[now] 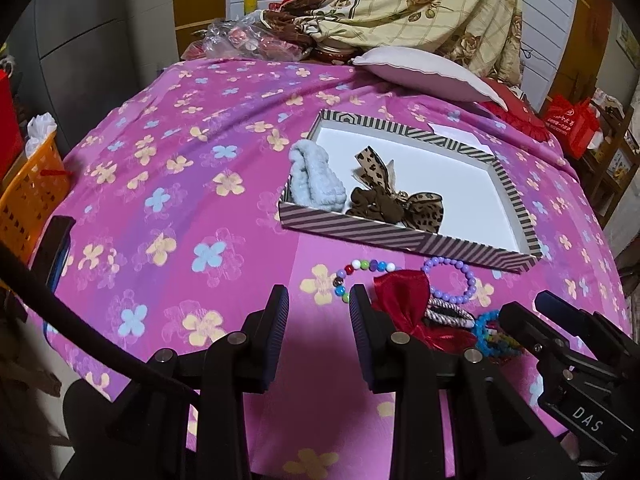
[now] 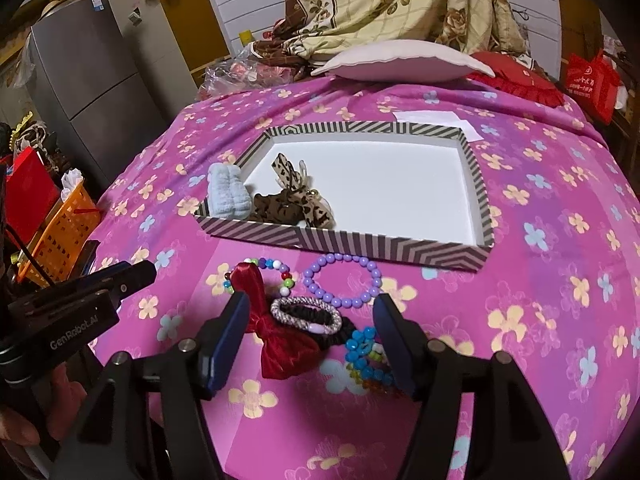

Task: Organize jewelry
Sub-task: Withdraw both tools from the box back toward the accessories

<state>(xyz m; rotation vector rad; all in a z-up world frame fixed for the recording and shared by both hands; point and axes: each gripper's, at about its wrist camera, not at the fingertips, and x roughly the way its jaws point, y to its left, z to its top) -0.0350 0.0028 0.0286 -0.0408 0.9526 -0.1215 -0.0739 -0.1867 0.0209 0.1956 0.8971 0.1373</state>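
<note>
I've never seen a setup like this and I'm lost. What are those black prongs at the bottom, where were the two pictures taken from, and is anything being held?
The prongs are two-finger tools a person carries, one per hand, each with a camera looking along its fingers. One picture comes from the left hand-held gripper, the other from the right hand-held gripper. Both are open and hold nothing. On the pink floral bedspread sits a striped box with hair accessories inside. In front of it lie a red bow, a purple bead bracelet and other bands.

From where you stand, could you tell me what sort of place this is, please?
Probably a bedroom in a home: a bed under a pink floral sheet, a pillow with a bundled quilt behind, and a fridge nearby.
</note>
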